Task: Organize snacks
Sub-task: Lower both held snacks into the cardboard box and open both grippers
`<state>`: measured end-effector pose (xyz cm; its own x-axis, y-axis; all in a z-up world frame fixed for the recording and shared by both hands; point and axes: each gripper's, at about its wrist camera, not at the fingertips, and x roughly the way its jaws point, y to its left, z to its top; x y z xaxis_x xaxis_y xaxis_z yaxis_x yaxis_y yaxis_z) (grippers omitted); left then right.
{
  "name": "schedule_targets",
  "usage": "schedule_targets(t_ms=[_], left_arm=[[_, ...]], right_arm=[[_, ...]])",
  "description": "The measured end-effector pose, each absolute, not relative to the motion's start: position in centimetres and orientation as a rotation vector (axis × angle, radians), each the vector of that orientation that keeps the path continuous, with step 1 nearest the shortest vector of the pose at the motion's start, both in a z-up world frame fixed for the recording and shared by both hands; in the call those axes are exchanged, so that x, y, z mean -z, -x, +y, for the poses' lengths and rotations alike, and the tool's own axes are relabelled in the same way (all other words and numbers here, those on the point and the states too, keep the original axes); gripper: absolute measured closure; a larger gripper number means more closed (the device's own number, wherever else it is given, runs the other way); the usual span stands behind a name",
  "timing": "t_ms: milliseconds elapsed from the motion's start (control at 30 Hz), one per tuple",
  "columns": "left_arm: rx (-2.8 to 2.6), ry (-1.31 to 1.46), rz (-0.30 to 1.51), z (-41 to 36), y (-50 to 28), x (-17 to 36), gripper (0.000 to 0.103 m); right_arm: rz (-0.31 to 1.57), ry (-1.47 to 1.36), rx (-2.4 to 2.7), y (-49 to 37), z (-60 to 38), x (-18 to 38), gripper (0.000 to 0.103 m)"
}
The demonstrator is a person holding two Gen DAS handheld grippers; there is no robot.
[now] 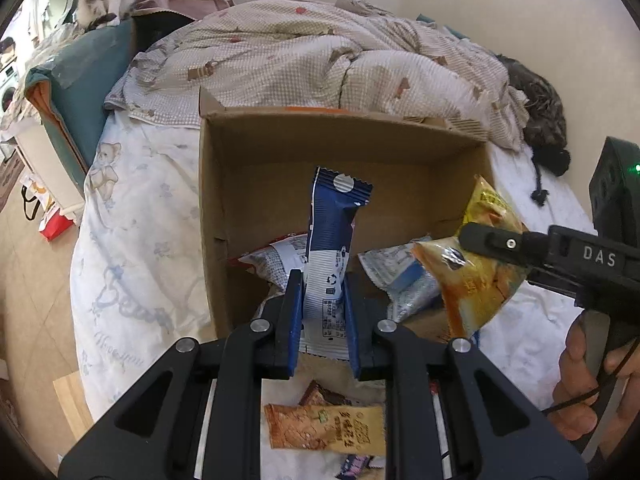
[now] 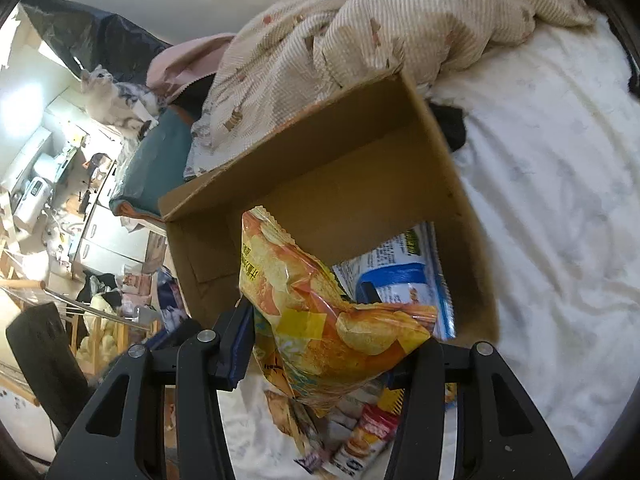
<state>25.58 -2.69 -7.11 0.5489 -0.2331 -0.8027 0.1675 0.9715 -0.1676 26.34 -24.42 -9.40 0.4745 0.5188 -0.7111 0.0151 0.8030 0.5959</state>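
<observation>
While the left gripper (image 1: 322, 300) pinches a blue packet (image 1: 334, 236) upright over the box (image 1: 248, 152), the right gripper (image 2: 324, 344) clamps a chip bag (image 2: 320, 312) at 3 o'clock; two packets (image 1: 276, 258) lie inside.

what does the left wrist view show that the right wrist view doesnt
Only the left wrist view shows the left gripper clamped on a blue and white snack packet, and a dark tabby cat lying by the wall. Only the right wrist view shows a white and grey cat sitting up, and the cluttered room beyond the bed. Both show the cardboard box, and the right gripper holding the yellow chip bag.
</observation>
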Motion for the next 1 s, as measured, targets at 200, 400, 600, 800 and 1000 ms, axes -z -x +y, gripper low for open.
schedule_targets(t_ms=[200, 400, 600, 800, 1000], left_arm=[[0.219, 0.058, 0.990, -2.9, -26.5, 8.5, 0.087], [0.208, 0.047, 0.996, -3.2, -26.9, 9.0, 0.087], [0.198, 0.026, 0.996, -3.5, -27.3, 9.3, 0.087], [0.174, 0.018, 0.988, -3.1, -27.2, 9.4, 0.086], [0.155, 0.017, 0.986, -3.0, -27.1, 9.3, 0.085]], right_arm=[[1.093, -0.560, -0.300, -28.0, -23.4, 11.6, 0.052], [1.130, -0.548, -0.300, -28.5, -22.9, 13.2, 0.050], [1.090, -0.383, -0.249, -28.3, -21.8, 12.9, 0.049], [1.086, -0.392, -0.224, -28.3, -22.5, 13.0, 0.049], [1.100, -0.551, -0.314, -28.3, -23.1, 13.0, 0.025]])
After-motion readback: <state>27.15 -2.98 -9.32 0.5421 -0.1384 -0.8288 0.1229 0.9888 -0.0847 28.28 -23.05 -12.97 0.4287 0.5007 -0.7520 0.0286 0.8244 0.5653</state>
